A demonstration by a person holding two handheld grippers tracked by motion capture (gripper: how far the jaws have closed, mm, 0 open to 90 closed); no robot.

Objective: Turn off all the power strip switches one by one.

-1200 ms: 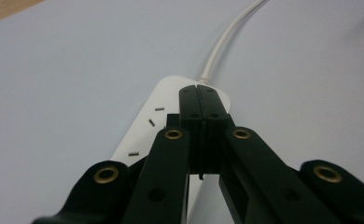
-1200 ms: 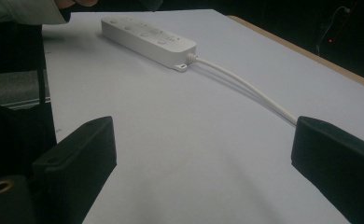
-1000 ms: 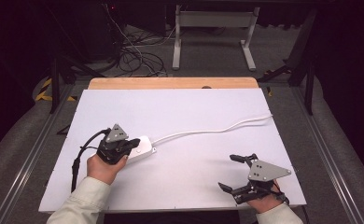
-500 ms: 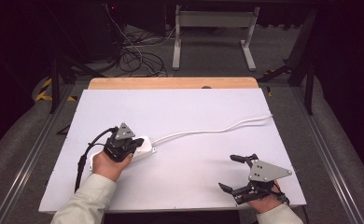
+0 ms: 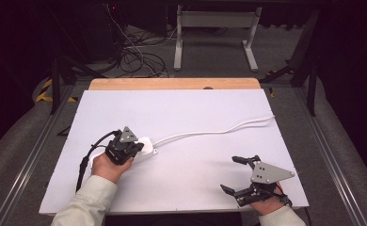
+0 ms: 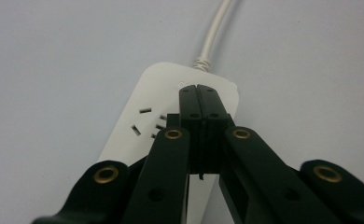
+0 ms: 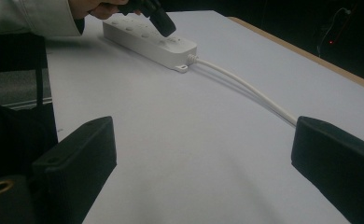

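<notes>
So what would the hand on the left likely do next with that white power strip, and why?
Probably press straight down. The left gripper is shut, its tips over the power strip near the cord end, perhaps on a switch. The right gripper waits open, apart.

The counter [image 5: 195,117] is showing plain white, with a strip of light wood running along its far edge. The power strip [image 6: 157,112] and its cord [image 5: 219,129] are looking off-white, its socket slots showing dark. Both the left gripper [image 6: 199,88] and the right gripper [image 5: 233,174] are showing black, brass-coloured rivets dotting the left one, a grey plate topping the right. The person's sleeve [image 5: 85,202] is appearing pale beige.
</notes>
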